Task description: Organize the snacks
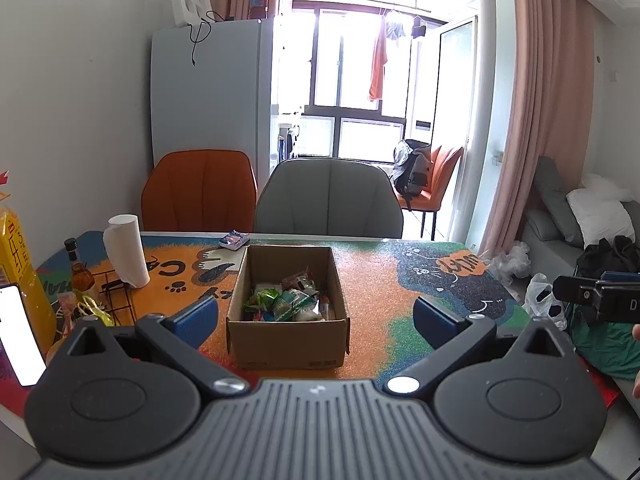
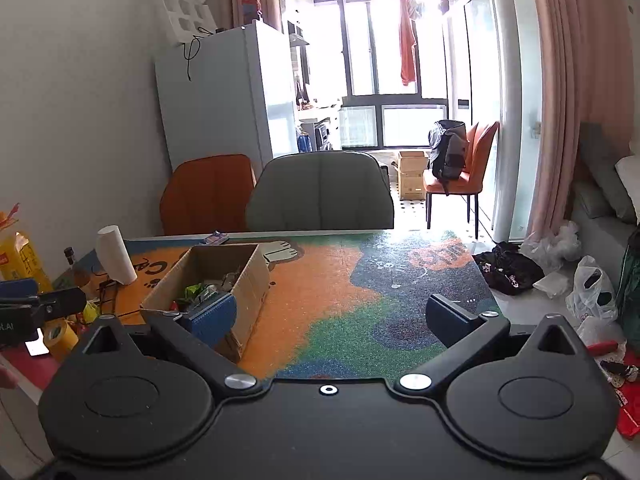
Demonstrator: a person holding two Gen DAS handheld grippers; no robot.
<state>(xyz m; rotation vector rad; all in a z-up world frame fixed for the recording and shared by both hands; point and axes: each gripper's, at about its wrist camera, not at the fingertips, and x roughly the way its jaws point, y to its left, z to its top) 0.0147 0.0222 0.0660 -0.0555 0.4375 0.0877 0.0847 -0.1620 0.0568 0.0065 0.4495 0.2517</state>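
Note:
An open cardboard box (image 1: 288,340) stands on the colourful cartoon table mat (image 1: 384,292) and holds several wrapped snacks (image 1: 288,302). It also shows in the right wrist view (image 2: 248,280), left of centre. A small blue snack packet (image 1: 234,239) lies on the mat behind the box near the far edge. My left gripper (image 1: 316,318) is open and empty, its fingers either side of the box's near end. My right gripper (image 2: 334,316) is open and empty above the mat, right of the box.
A paper towel roll (image 1: 126,250), a dark bottle (image 1: 80,272), a yellow bag (image 1: 20,264) and a lit phone (image 1: 18,332) crowd the table's left side. Grey (image 1: 328,200) and orange (image 1: 200,192) chairs stand behind the table. Bags lie on the floor at right (image 2: 592,292).

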